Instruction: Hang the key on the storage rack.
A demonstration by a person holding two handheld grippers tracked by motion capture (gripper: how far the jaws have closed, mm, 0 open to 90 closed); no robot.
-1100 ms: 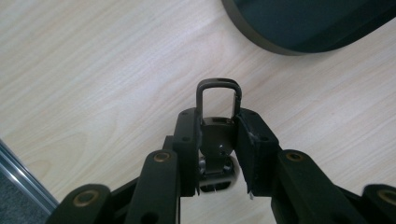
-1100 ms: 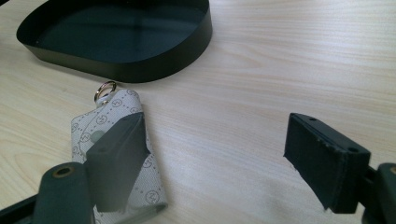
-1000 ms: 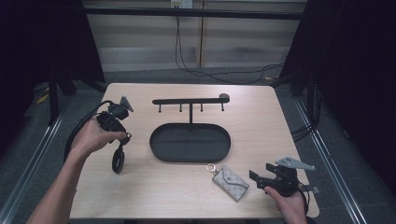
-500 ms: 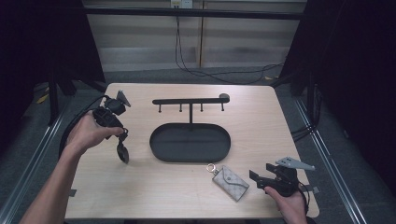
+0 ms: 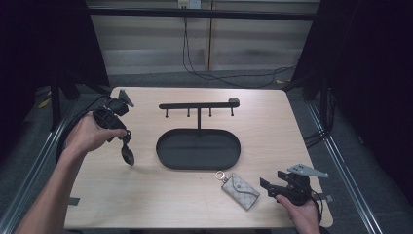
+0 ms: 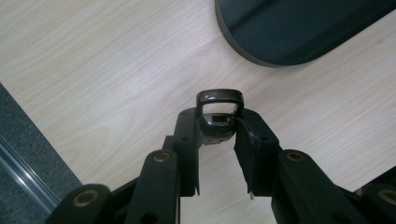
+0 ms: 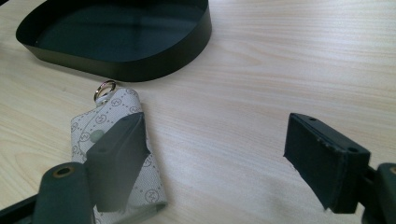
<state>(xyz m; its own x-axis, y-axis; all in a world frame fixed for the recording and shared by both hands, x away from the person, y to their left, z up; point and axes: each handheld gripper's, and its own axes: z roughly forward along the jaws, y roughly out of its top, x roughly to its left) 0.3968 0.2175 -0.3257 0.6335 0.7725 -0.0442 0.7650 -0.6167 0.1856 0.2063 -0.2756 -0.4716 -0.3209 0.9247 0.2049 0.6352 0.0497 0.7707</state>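
Objects: 1 tray (image 5: pixel 168 158), 1 key pouch (image 5: pixel 240 189)

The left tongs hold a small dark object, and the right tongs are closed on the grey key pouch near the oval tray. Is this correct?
Not quite. The right tongs are open; the key pouch lies beside one jaw, ungripped, as the right gripper view shows. The left tongs do hold a small dark object, and the oval tray is nearby.

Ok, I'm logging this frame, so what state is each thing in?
Left gripper: shut on a dark key fob, held above the table.
Right gripper: open, beside the pouch.
Pouch: closed, flat on the table.
Tray: empty.
Hook rack: upright, nothing hanging.
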